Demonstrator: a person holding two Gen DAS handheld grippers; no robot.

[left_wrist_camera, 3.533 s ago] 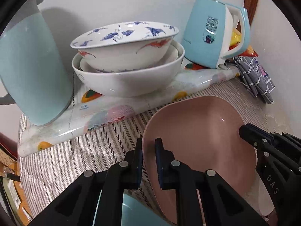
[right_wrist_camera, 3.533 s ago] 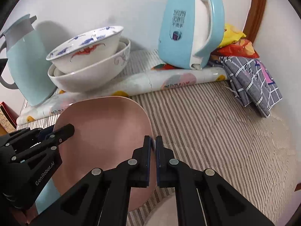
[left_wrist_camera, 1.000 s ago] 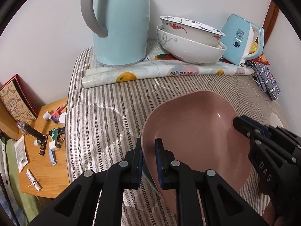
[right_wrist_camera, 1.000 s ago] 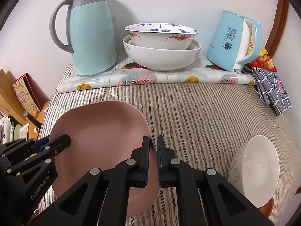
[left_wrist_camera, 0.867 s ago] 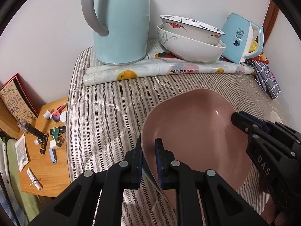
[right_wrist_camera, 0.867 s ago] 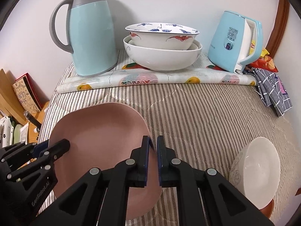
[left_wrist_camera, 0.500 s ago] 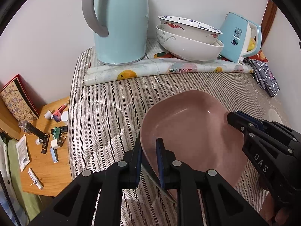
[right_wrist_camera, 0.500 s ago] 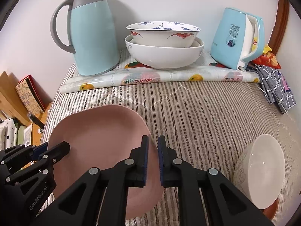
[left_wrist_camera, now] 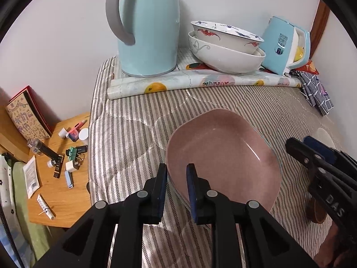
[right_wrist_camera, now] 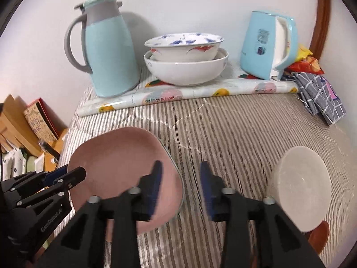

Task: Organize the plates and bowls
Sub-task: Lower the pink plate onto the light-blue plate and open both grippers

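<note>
A pink squarish plate (left_wrist_camera: pixel 223 156) lies on the striped cloth; it also shows in the right wrist view (right_wrist_camera: pixel 125 169). My left gripper (left_wrist_camera: pixel 176 178) is open, its jaws astride the plate's near-left rim with a gap. My right gripper (right_wrist_camera: pixel 179 178) is open and empty, just right of the plate's rim. Two stacked bowls (right_wrist_camera: pixel 186 60), the top one with a blue and red pattern, stand at the back. A small white bowl (right_wrist_camera: pixel 299 192) sits at the front right on something brown.
A tall pale-blue jug (left_wrist_camera: pixel 148 26) stands back left, a pale-blue kettle (right_wrist_camera: pixel 267 51) back right. A rolled fruit-print sheet (right_wrist_camera: pixel 189 95) lies before them. A checked cloth (right_wrist_camera: pixel 321 93) is at right. A wooden side table (left_wrist_camera: pixel 55 167) with clutter stands left.
Both grippers carried the pink plate back from the stacked bowls toward the front of the cloth. Both have now opened; the right one has come off the rim and the plate rests on the cloth.
</note>
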